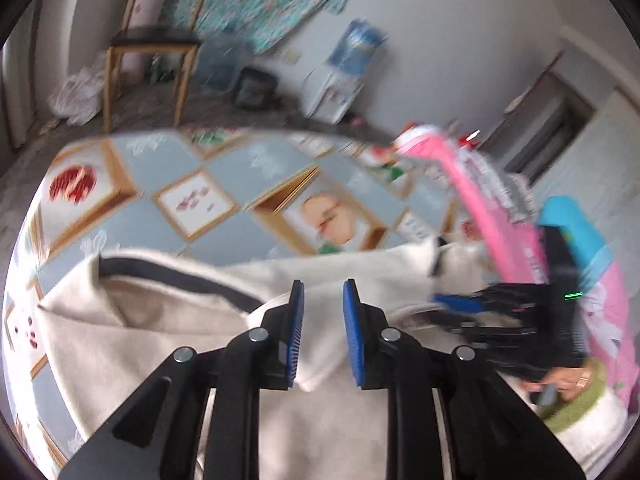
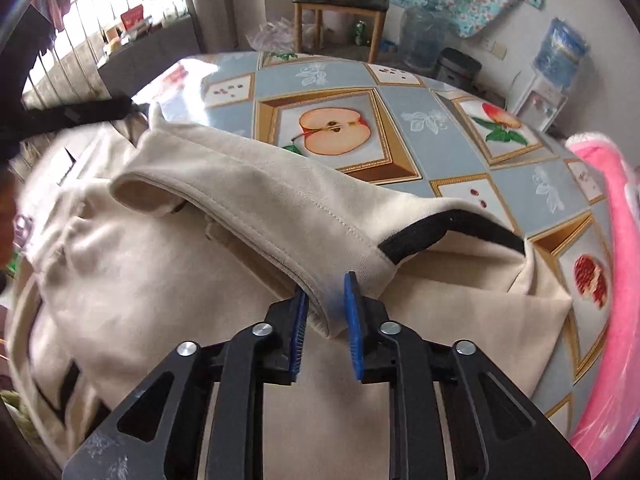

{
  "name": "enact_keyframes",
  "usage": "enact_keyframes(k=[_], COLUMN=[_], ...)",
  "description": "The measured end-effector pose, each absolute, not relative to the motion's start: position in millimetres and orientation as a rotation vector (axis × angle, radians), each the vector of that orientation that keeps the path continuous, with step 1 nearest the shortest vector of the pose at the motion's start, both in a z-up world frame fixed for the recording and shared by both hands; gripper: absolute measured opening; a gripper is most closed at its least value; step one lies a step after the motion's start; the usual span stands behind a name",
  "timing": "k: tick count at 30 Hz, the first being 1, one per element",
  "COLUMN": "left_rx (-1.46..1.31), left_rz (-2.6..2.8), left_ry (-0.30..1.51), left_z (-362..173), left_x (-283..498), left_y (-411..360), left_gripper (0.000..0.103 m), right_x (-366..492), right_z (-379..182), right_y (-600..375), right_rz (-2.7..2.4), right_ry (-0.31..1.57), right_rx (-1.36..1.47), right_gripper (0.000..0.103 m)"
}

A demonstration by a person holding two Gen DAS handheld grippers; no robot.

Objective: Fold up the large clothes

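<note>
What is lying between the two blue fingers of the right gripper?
In the right wrist view, a folded edge of the cream garment lies between the fingers of the right gripper.

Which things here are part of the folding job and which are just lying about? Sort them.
Job: cream garment with black trim; left gripper, jaws around a fold; right gripper, jaws around the sleeve edge.
Lying about: pink item, wooden chair, water dispenser, fruit-print tablecloth.
</note>
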State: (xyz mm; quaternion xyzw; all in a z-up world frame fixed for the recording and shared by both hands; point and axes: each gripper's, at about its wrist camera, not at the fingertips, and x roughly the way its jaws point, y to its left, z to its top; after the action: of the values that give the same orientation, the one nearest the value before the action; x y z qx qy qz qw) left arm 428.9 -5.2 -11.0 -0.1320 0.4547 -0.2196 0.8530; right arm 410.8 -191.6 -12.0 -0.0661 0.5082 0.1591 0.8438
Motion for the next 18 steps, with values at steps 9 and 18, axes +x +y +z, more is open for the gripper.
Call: enact_keyframes(k=[9,18], left_rx=[-0.217,-0.162], left_rz=[-0.456,-0.437], left_ry=[1.003,0.977], left_z=[-35.7,-42.3], left_x=[400.4,390.2], left_y=[-9.8,-11.6], left_gripper=[0.019,0.019], right_x=[411.6,442.8], right_z=[19.4,-29.9], right_y=[-257.0,-254.8], right_rz=[0.406,0.261], right_ry=[1.061,1.223], right_rx=[0.492,0.695], right_gripper=[0.063,0.016])
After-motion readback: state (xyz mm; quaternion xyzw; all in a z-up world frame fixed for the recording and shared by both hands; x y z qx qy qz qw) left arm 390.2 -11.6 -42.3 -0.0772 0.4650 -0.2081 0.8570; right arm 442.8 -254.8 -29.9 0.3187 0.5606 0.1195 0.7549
